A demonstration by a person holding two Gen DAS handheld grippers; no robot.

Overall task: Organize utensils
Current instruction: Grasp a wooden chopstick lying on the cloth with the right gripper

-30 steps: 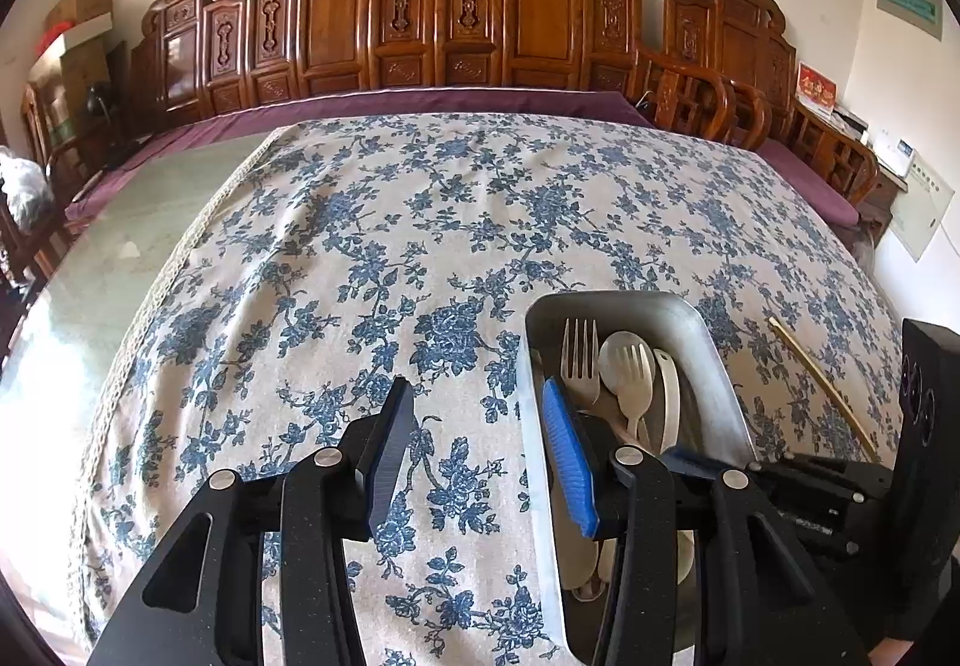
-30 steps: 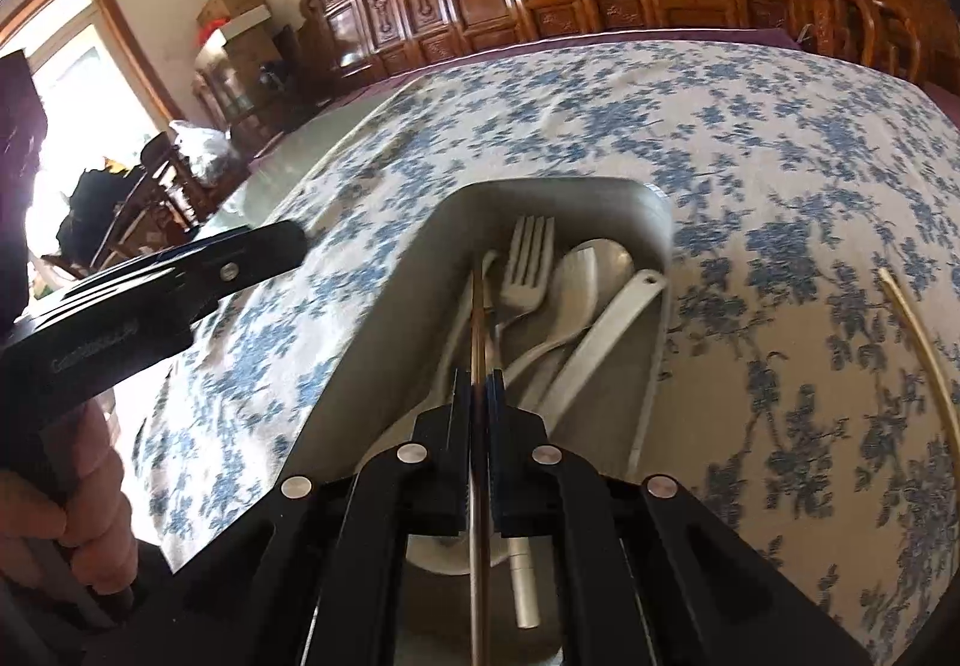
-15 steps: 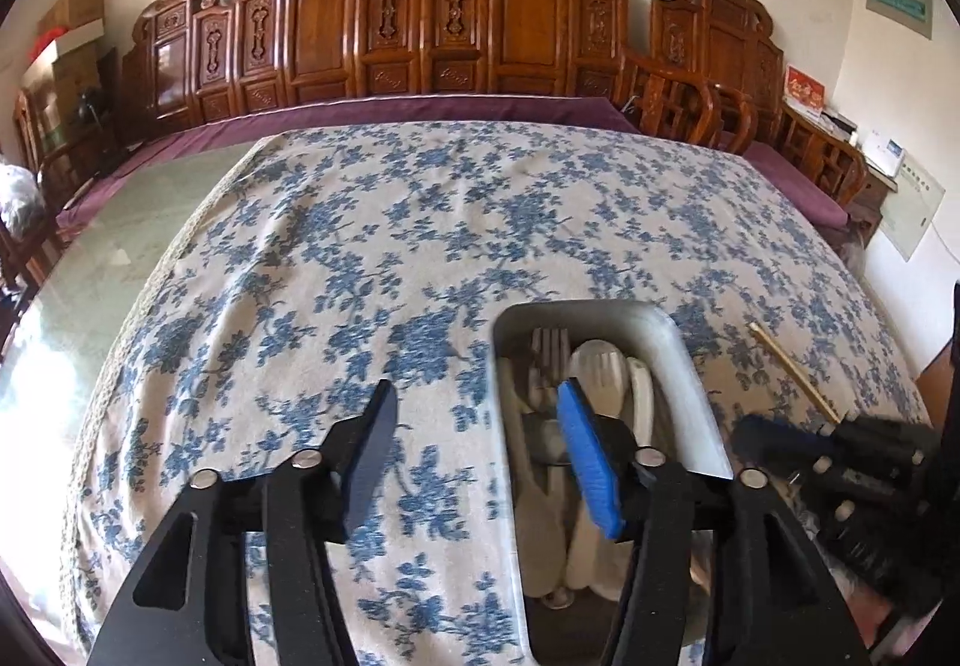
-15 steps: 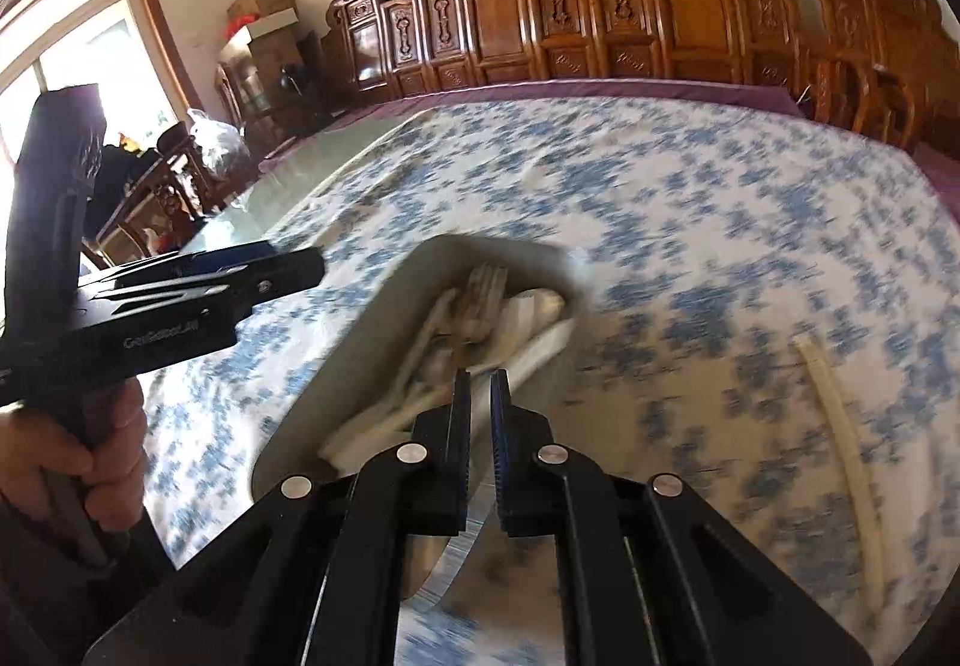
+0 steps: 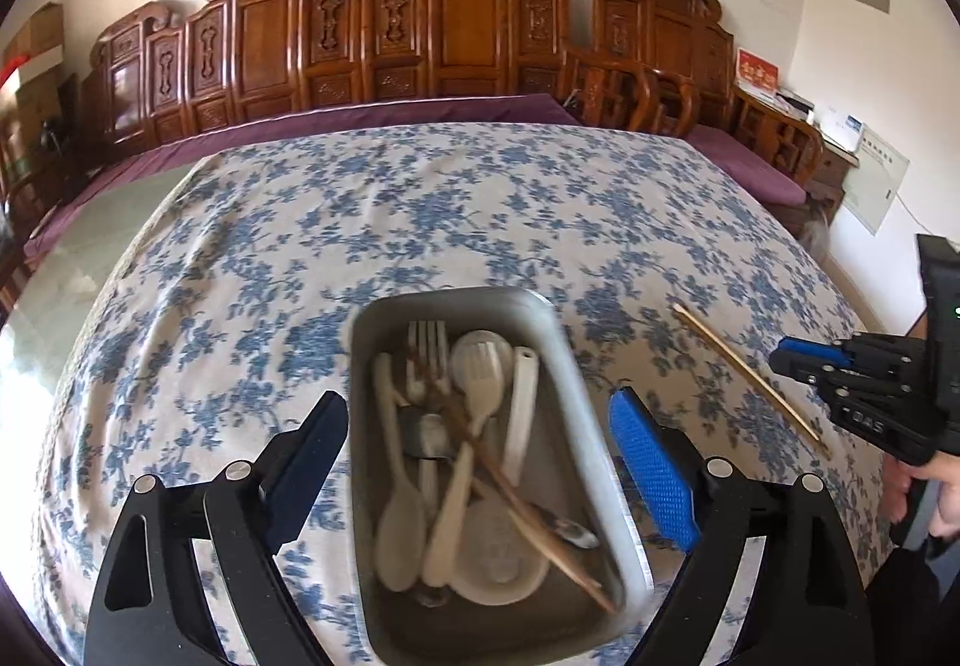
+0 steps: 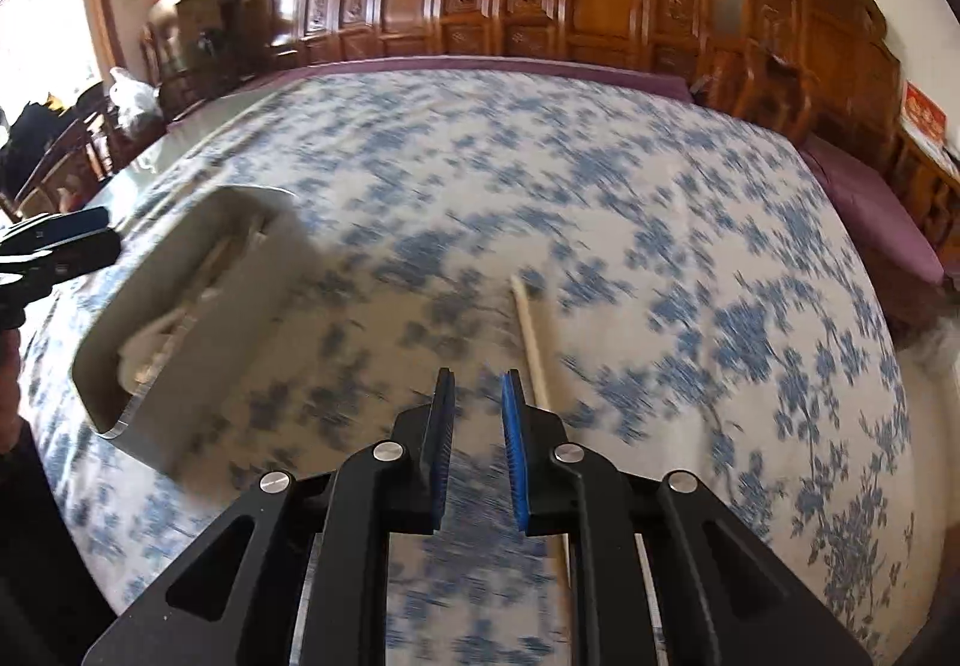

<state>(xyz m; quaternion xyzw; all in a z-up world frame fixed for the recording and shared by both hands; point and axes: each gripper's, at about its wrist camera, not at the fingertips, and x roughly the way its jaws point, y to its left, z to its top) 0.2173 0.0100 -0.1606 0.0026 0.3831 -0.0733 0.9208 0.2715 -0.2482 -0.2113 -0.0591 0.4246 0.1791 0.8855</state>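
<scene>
Metal tray (image 5: pixel 576 366) on the floral cloth (image 5: pixel 300 246) holds fork, spoons and a chopstick. A second chopstick (image 6: pixel 531 342) lies on cloth right of it. My left gripper (image 5: pixel 480 420) straddles the tray, jaws opening wide; right gripper (image 6: pixel 477 396) opening, empty, beside that chopstick.

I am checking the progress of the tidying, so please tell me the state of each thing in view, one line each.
Metal tray: on the tablecloth, holding utensils.
Fork: lying in the tray.
Brown chopstick: lying slantwise across the utensils in the tray.
Pale chopstick: on the tablecloth, outside the tray.
Left gripper: jaws opening, empty, either side of the tray.
Right gripper: jaws opening, empty, beside the pale chopstick.
</scene>
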